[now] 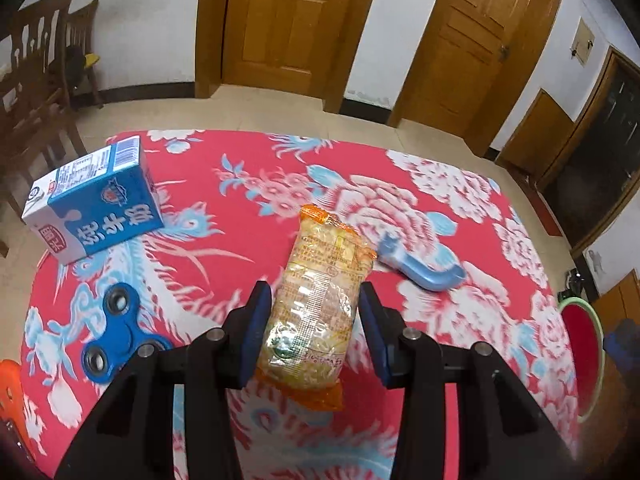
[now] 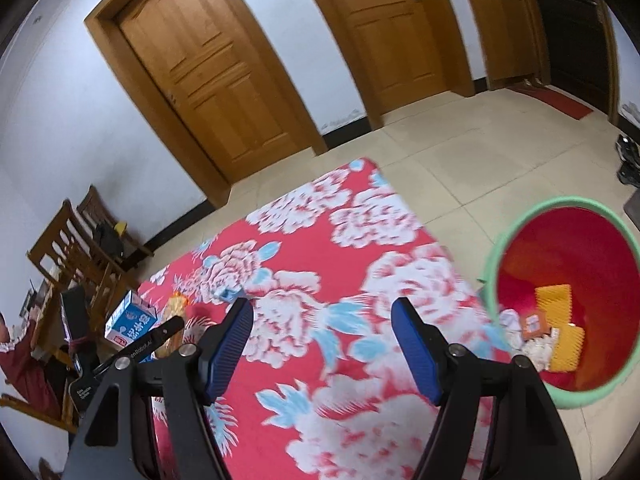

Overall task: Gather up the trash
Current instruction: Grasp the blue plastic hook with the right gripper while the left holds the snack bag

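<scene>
Red floral cloth (image 1: pixel 280 168) covers the table where the left gripper (image 1: pixel 316 328) straddles a clear orange-edged noodle packet (image 1: pixel 320 304), pads apart, not yet pinching (squeeze mid-packet, gently); the right gripper (image 2: pixel 322 344) hangs open near the green-rimmed red bin (image 2: pixel 492 256).

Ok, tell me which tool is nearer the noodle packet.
Left. The left tool straddles the noodle packet, fingers either side. The right tool hangs open over bare cloth, well away from it.
</scene>
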Tool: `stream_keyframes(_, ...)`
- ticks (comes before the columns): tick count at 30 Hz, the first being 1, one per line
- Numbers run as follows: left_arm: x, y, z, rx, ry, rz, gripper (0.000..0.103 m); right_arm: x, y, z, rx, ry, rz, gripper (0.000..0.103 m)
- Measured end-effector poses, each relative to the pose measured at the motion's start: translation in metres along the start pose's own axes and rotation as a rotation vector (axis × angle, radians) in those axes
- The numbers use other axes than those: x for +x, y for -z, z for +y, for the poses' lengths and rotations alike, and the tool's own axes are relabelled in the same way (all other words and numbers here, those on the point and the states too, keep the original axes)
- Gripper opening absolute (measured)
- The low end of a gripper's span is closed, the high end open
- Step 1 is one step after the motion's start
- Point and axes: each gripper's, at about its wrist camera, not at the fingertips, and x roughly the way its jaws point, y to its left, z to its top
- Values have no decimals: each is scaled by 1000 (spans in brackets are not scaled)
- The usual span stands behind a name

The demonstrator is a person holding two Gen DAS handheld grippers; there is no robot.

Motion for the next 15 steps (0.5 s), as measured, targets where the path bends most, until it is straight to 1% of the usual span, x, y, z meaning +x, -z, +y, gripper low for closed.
stream_keyframes(5, 11, 3, 10, -9, -37, -15, 45, 41, 0, 29, -38, -8, 57, 74)
stream_keyframes(10, 13, 2, 19, -43, -30, -12, 45, 75, 3, 49, -55, -5, 98, 73)
stream_keyframes(14, 11, 3, 22, -58, -13, -21, 45, 104, 4, 64, -64, -40, 164, 67)
stream_keyframes(15, 11, 3, 22, -61, -6, -20, 45, 109, 5, 67, -65, -45, 179, 64)
